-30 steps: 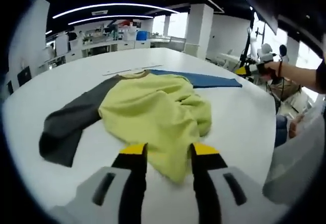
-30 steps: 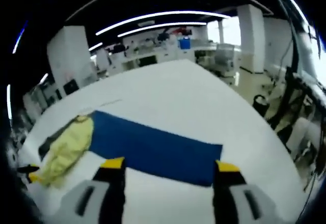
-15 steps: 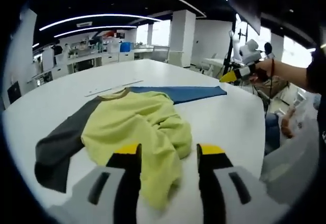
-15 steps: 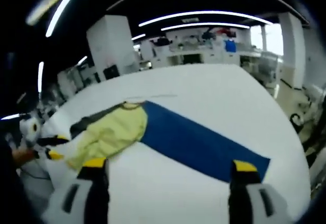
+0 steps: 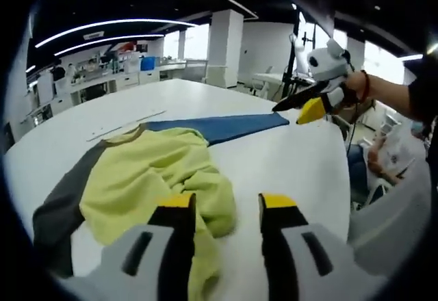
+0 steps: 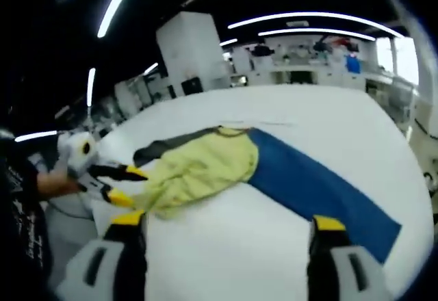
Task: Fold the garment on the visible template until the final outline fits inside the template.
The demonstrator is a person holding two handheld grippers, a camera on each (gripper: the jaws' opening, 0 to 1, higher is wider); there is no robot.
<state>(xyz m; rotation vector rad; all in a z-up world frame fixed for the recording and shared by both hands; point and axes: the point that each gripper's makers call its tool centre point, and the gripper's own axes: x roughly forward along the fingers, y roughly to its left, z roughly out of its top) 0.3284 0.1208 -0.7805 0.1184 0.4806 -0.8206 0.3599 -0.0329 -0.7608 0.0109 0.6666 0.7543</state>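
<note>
While crumpled, garment lengthwise beside template.

Soft, matt, rumpled cloth garment; flat matt blue template; smooth, faintly glossy white table

Counts on the table: 1 shirt, 1 mat, 2 grippers
One yellow shirt with dark sleeves, bunched on the table; one blue mat partly under it; one left gripper over the table's near edge; one right gripper off the table's far side, hand holding it.
</note>
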